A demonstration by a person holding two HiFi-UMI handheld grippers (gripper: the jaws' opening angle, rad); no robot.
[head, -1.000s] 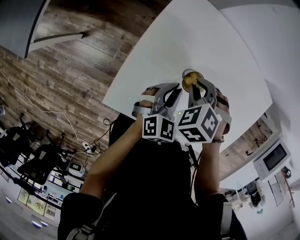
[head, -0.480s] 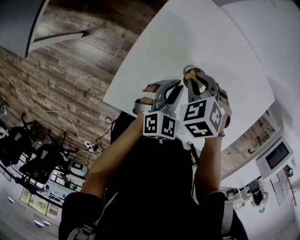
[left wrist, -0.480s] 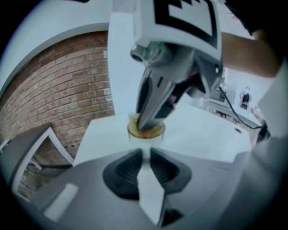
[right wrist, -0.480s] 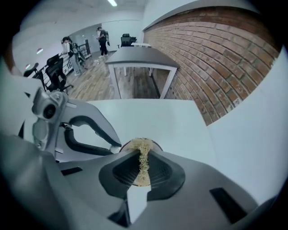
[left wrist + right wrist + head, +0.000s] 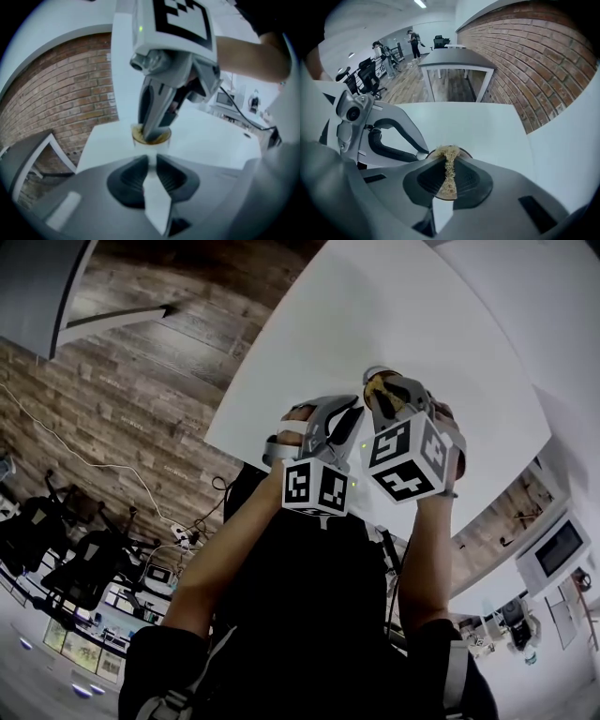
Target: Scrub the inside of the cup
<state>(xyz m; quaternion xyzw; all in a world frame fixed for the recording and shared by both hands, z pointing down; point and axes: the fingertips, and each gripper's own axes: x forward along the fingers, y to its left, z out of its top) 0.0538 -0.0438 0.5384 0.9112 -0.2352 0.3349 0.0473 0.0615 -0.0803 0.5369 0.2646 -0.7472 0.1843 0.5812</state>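
1. The relation that matters: the cup (image 5: pixel 151 147) stands directly ahead of the left tool (image 5: pixel 152 161) with its mouth up. Its opening lies straight below the tips of the right tool (image 5: pixel 449 161). The way in is therefore down along the cup's upright axis.

2. The left tool is clamped on a white part of the cup that runs back between its jaws. Whether this is the wall or a handle I cannot tell. This is the holding side, and the cup sits just beyond its tips.

3. The right tool is closed on a yellowish fibrous scrubber (image 5: pixel 448 151), pinched thin between the pads. A tuft stands out past the tips.

4. In the left gripper view the right tool comes down from above. Its tips are inside the cup's rim, and the scrubber fills the mouth.

5. Pose: the right tool points steeply down, almost in line with the cup's axis. The left tool reaches in from the side on a gentler downward slant. In the head view the two marker cubes sit just beside each other, with both hands drawn close together.

6. The right hand is the nearer to the inside wall and, in my judgement, is the one to do the rubbing. The left has only to hold firm.

7. The white surface (image 5: pixel 487 126) spreads beyond and beneath both tools. I cannot tell whether the cup's base rests on it.
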